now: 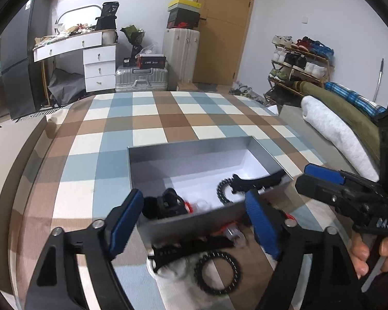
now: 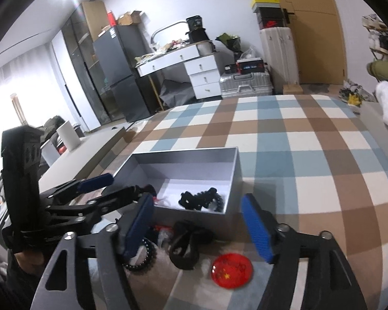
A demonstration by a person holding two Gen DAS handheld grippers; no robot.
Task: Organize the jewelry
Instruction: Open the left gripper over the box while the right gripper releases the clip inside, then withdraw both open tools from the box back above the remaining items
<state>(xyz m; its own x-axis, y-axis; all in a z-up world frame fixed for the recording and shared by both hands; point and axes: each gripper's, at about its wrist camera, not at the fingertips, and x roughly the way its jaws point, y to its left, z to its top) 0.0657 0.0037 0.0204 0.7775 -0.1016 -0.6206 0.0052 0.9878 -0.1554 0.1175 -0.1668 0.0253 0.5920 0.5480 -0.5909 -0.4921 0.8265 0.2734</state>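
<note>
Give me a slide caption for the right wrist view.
Open right gripper hovers over a red badge beside the grey box.

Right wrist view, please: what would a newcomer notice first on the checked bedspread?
Probably the open grey box in the middle of the checked bedspread, with black hair ties lying in its near corner. In front of it a shiny red round badge catches the eye, between the spread blue fingers of the open right gripper. The left gripper, also open, reaches in from the left.
</note>
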